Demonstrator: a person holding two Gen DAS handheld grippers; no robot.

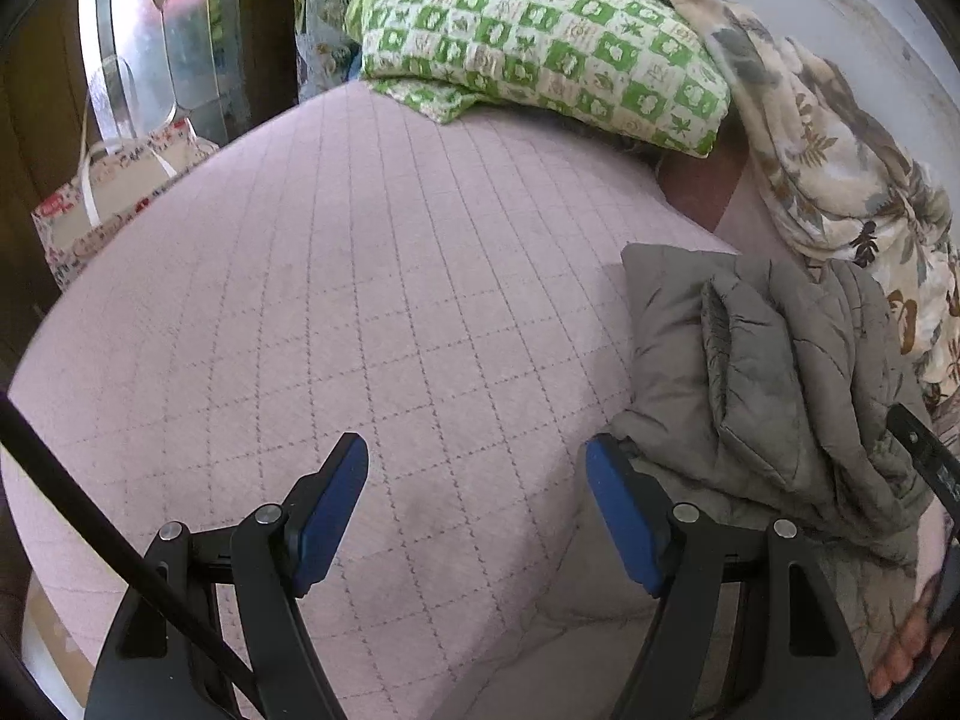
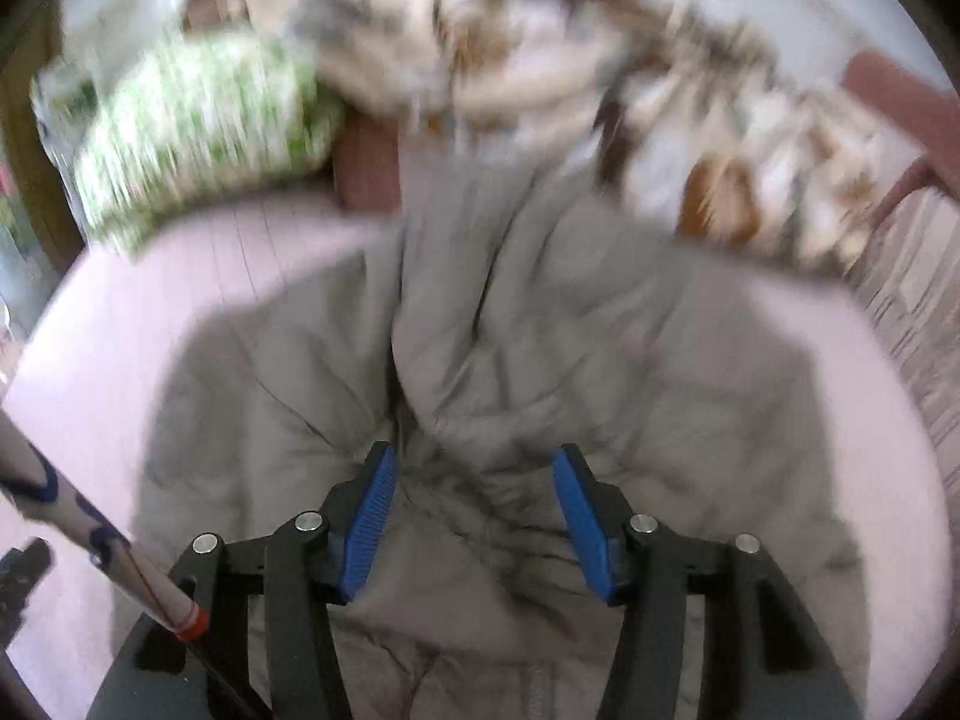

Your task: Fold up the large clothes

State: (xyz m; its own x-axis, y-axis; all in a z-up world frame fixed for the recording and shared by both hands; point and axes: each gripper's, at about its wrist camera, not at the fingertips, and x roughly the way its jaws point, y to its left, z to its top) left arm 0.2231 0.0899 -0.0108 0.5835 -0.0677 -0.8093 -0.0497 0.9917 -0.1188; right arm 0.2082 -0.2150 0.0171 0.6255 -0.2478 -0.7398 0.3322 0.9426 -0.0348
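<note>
A grey padded jacket (image 1: 762, 360) lies bunched and partly folded on the pink quilted bed cover (image 1: 360, 270), at the right of the left wrist view. My left gripper (image 1: 477, 444) is open above the bare cover, its right finger at the jacket's left edge, nothing between the pads. In the blurred right wrist view the jacket (image 2: 540, 330) fills the middle. My right gripper (image 2: 474, 453) hovers open over its rumpled folds, and the pads do not press on the cloth. A person's hand (image 1: 900, 648) shows at the lower right.
A green-and-white checked pillow (image 1: 540, 42) lies at the bed's far end, a crumpled floral blanket (image 1: 840, 168) along the right side by the wall. A flowered bag (image 1: 108, 192) stands off the bed's left edge. The pillow (image 2: 198, 132) and blanket (image 2: 540, 48) lie beyond the jacket.
</note>
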